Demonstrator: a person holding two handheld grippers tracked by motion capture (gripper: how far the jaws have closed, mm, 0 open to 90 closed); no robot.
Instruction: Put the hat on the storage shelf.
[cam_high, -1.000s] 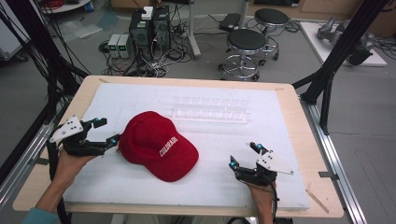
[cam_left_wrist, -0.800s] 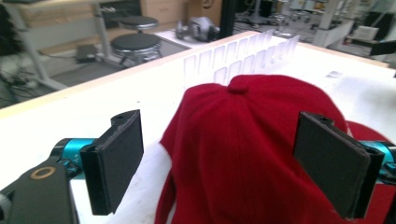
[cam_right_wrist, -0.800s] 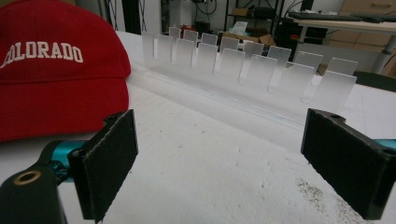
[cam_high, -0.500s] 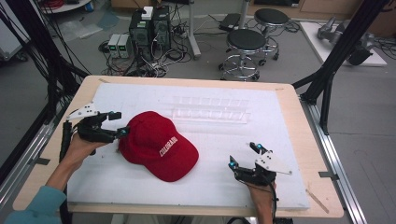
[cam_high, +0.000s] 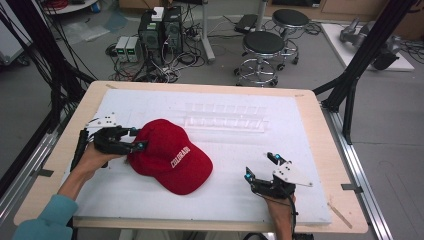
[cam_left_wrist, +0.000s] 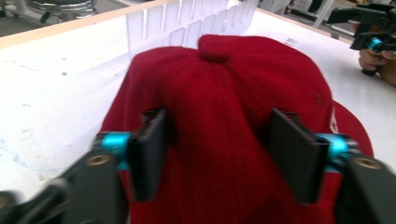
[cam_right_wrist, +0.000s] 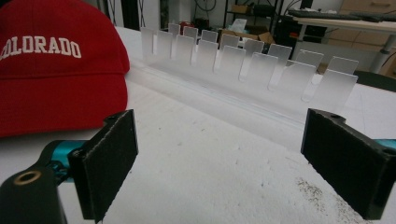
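White table (cam_high: 310, 125), one red cap (cam_high: 172, 157), two grippers: left (cam_left_wrist: 215, 149) astride cap, right (cam_right_wrist: 219, 163) agape.

— What sort of place was it?
— A lab or test room. The table (cam_high: 320, 130) sat inside a black frame (cam_high: 367, 47) hung with bundled cables (cam_high: 45, 60).
— Anything else?
— Computer towers (cam_high: 161, 30) and small boxes (cam_high: 126, 48) stood on the grey floor among tangled wires (cam_high: 165, 65), beside two round stools (cam_high: 262, 47).
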